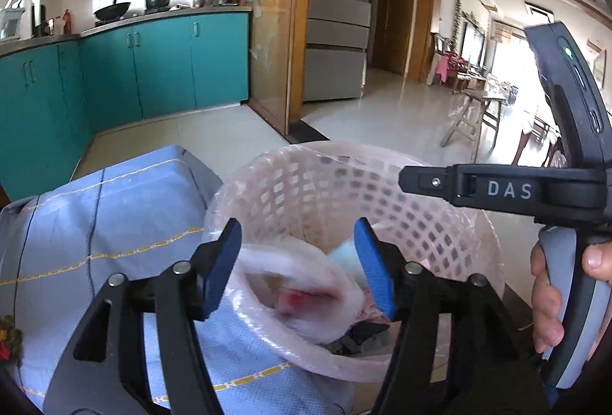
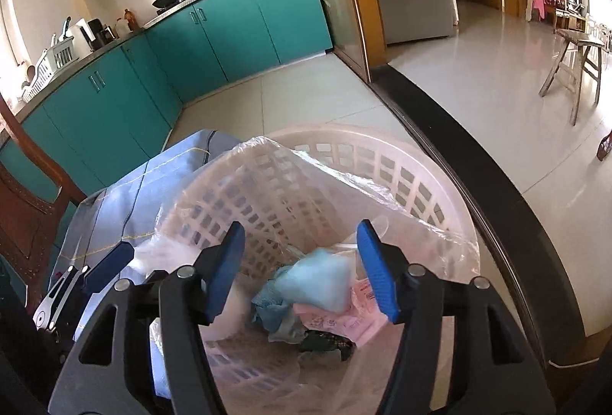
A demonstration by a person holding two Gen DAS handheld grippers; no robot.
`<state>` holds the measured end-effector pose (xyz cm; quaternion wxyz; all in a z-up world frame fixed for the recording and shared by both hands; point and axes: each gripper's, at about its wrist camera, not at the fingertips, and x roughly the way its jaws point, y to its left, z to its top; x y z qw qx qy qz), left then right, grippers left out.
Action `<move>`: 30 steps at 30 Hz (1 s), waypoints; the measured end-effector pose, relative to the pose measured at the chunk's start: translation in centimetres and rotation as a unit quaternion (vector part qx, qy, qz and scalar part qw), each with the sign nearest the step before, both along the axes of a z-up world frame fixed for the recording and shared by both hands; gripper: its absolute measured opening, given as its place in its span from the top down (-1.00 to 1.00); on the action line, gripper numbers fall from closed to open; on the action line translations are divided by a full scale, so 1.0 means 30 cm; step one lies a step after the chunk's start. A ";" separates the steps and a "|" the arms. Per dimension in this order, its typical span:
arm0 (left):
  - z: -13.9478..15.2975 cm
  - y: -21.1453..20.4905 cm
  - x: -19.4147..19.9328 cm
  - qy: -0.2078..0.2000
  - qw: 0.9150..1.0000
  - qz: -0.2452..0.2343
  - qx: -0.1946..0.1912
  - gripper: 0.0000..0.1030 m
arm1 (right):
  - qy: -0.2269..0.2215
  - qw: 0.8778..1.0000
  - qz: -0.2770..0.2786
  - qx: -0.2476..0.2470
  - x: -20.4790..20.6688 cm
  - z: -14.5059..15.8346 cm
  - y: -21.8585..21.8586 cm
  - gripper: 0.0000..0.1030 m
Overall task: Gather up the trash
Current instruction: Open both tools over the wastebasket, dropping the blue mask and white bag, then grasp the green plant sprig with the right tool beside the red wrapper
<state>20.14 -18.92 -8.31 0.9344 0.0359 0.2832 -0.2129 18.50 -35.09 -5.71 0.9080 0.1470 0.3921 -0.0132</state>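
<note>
A pale pink lattice waste basket (image 1: pixel 382 193) (image 2: pixel 382 162) lined with a thin clear bag stands on the floor. My left gripper (image 1: pixel 298 269) is open above its near left rim, with a blurred white and red plastic piece (image 1: pixel 294 292) between and below the jaws. My right gripper (image 2: pixel 302 269) is open and empty over the basket mouth. Inside lie a light blue wad (image 2: pixel 317 281), a teal crumpled cloth (image 2: pixel 271 311), a pink wrapper (image 2: pixel 344 323) and dark scraps (image 2: pixel 325 342). The right gripper's body (image 1: pixel 497 185) shows in the left wrist view, held by a hand.
A light blue woven sack (image 1: pixel 95 223) (image 2: pixel 126 200) lies against the basket's left side. Teal kitchen cabinets (image 1: pixel 153 63) run behind. A wooden chair (image 2: pixel 26 216) stands at left. A dark round table edge (image 2: pixel 497 185) curves at right. A wooden stool (image 2: pixel 573 67) stands on the tiled floor.
</note>
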 end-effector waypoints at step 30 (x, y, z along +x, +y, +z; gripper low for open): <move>0.354 0.966 -0.293 -0.185 0.910 0.371 -0.002 -0.27 | 0.053 0.899 0.428 0.069 0.211 -0.270 1.372 -0.15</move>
